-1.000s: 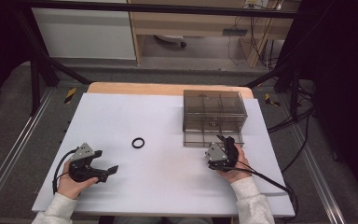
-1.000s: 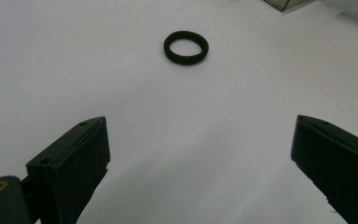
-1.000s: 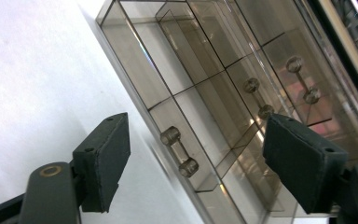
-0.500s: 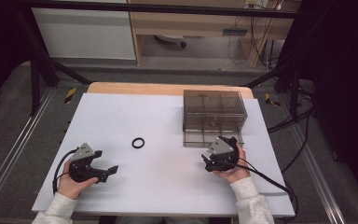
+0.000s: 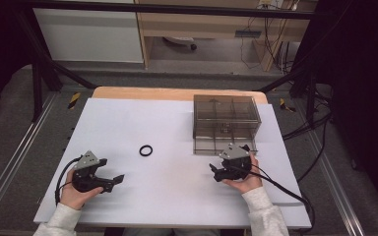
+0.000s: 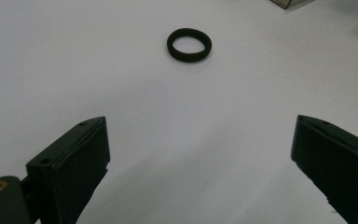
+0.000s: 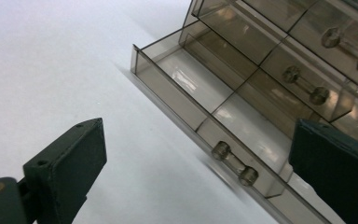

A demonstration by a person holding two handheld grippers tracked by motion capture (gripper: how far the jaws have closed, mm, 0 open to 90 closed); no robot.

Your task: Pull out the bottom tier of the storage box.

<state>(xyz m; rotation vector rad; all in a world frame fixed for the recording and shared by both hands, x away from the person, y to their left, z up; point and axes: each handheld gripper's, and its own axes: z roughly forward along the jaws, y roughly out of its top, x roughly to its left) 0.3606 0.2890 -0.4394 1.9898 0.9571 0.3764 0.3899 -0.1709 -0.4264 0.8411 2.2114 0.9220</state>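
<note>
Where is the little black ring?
In the high view the black ring lies on the white table, between the left gripper and the smoky drawer box.

The right hand-held gripper (image 5: 215,171) has turned since a second ago: it then pointed toward the drawer box (image 5: 226,117), now it points leftward across the tabletop. Its jaws have just been opening, with nothing between them. The bottom drawer (image 7: 200,107) stands pulled out.

The smoky clear drawer box (image 5: 226,118) stands on the bench, its lowest drawer (image 7: 205,100) pulled out; the black ring (image 5: 146,150) lies flat well apart.
</note>
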